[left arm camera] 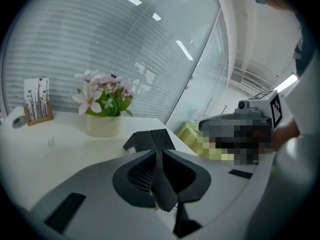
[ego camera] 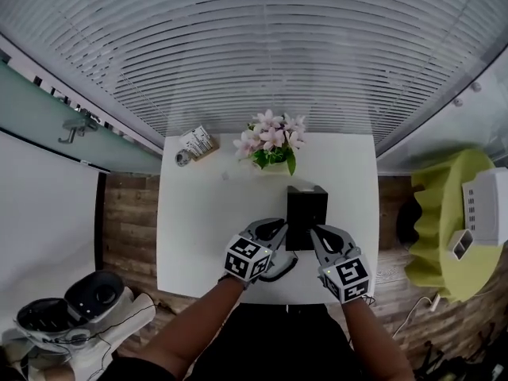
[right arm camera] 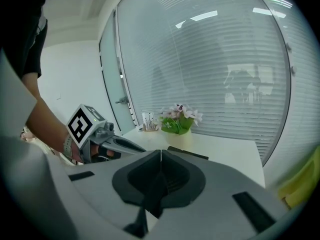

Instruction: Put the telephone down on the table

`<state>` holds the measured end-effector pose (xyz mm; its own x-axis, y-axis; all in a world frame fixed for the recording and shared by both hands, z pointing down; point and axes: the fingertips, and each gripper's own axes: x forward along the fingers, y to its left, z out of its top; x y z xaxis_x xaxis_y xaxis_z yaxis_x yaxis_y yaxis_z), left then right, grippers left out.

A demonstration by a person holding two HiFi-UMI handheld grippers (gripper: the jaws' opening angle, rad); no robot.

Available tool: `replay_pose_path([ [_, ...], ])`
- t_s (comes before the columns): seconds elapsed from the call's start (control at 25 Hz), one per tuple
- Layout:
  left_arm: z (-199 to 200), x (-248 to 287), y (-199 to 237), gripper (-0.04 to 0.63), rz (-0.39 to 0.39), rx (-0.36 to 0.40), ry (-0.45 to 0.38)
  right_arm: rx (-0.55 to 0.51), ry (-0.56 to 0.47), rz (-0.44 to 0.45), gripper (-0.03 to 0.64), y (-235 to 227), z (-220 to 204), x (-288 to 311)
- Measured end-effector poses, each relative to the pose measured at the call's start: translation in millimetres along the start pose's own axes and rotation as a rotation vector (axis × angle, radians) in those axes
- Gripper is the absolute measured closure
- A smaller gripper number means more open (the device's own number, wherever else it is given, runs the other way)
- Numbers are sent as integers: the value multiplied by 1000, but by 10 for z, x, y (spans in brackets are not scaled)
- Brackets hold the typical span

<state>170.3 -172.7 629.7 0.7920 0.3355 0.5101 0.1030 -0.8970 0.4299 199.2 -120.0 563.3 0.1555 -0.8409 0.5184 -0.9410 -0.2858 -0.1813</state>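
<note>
The boxy black telephone (ego camera: 306,213) stands on the white desk (ego camera: 198,221), toward its near edge, with a pot of pink flowers (ego camera: 272,143) behind it. The left tongs (ego camera: 278,228) sit just beside its left side, a thin slit apart with nothing between them. The right tongs (ego camera: 317,233) sit by its right side, pressed together and empty

Rig: left tongs (ego camera: 275,228) and right tongs (ego camera: 320,233) have light grey shells and black inner pads. Each carries a white cube (ego camera: 248,258) with black square markers. Clothing: black garment (ego camera: 270,340), short black sleeve (right arm camera: 35,39).
</note>
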Motion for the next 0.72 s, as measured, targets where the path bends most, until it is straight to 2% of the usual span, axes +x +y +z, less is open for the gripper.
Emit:
replay_pose_path([
  [0.2,-248,157,157,489,-43,-103,80,0,13,-1,594,27,-25,41],
  [0.4,-373,302,230,456,-86,-173,114,10,38,-4,594,2,-124,45],
  [0.72,-480,459,233,443,-136,-212,144,29,48,-16,594,11,-232,3],
])
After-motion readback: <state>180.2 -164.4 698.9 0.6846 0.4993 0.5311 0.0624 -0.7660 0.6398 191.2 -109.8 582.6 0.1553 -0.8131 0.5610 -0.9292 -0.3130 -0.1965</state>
